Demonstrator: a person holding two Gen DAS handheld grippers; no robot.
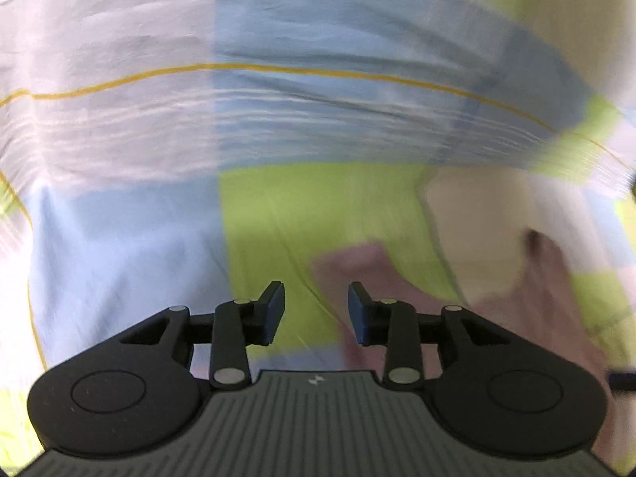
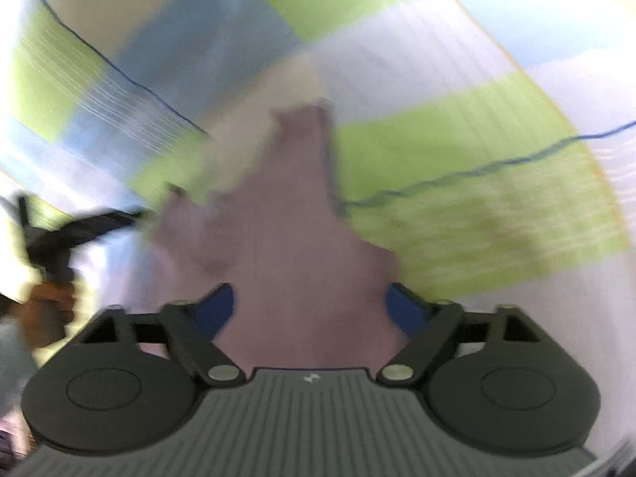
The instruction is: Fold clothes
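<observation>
- Under me is a checked sheet (image 1: 159,79) in white, blue and green; it fills both views, blurred.
- My left claw (image 1: 316,312) stands part open with nothing between its pads, hovering over the sheet.
- My right claw (image 2: 310,310) stands wide with the mauve garment (image 2: 286,218) lying between its pads; whether they press it I cannot tell.
- The garment lies bunched on the sheet, a pale cloth (image 1: 477,230) beside it.
- I judge the folding barely begun: no neat fold shows.
</observation>
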